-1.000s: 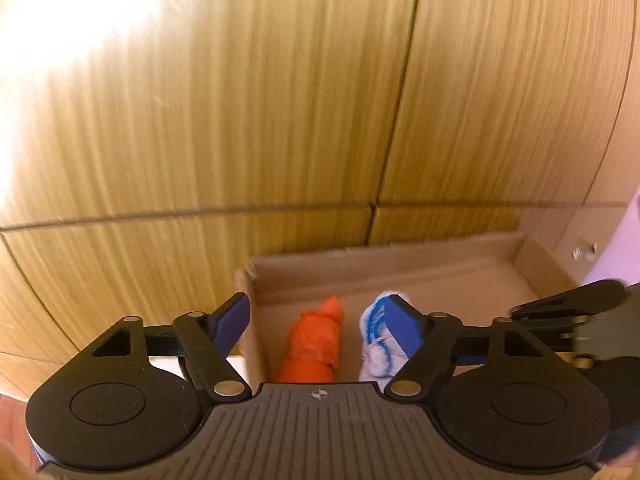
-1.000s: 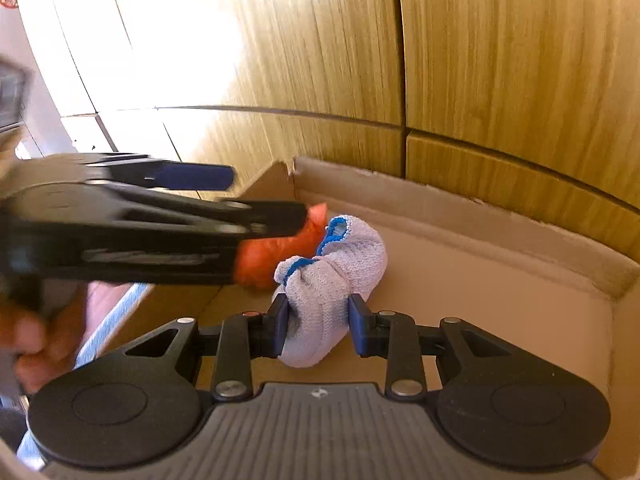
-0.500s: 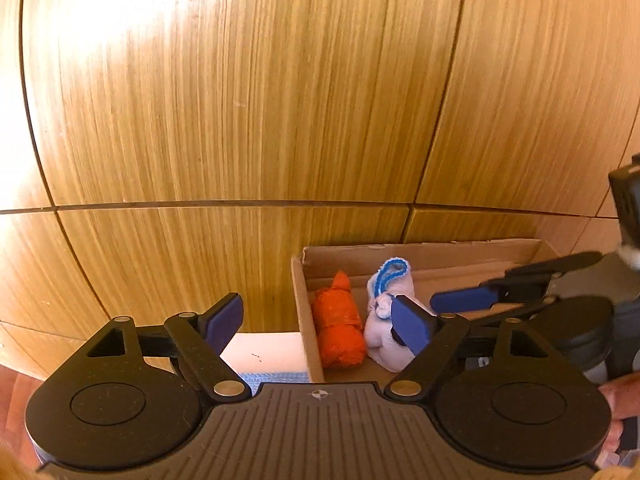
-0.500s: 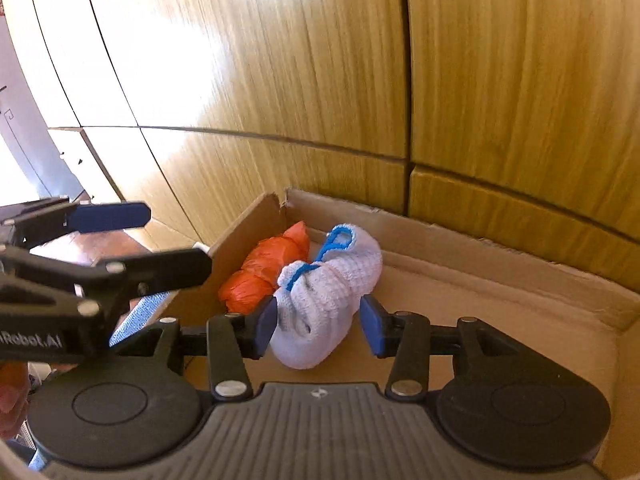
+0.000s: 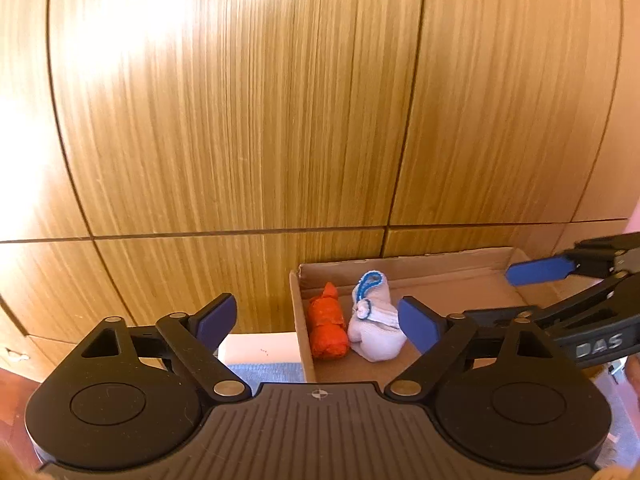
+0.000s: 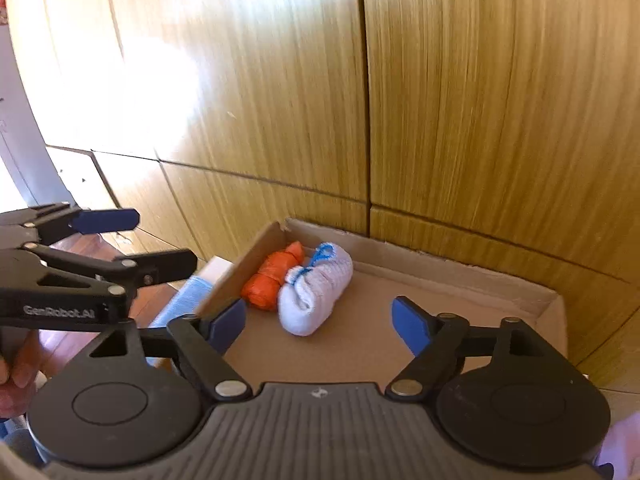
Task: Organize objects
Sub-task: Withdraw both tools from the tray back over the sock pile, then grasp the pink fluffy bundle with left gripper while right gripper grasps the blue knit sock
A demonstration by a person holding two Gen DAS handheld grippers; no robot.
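left gripper (image 5: 318,322): jaws wide and opening, nothing between the pads; hovering above the box's left wall, clear of both bundles.
blue mat (image 6: 188,296): outside the box, just beside its left wall; only a strip visible.
cardboard box (image 6: 460,268): open-topped, pushed up against the wood-panel wall (image 5: 240,120); most of the floor bare to the right of the bundles.
orange bundle (image 5: 327,334): rolled cloth, lying on the box floor against the left wall; long axis front-to-back, tapered end toward the panel wall.
white bundle (image 5: 374,330): rolled knit with blue trim, touching the orange one on its right; long axis roughly parallel to it, blue loop end toward the panel wall, blunt end toward the cameras.
right gripper (image 6: 318,322): jaws wide and opening, empty; white bundle sits ahead of the pads, not pinched.
progress: two bundles placed side by side in the left end of the box, neither held; looks like a release step finishing.
left to do: cannot tell; no other loose items in view, plenty of box room to the right if more turn up.
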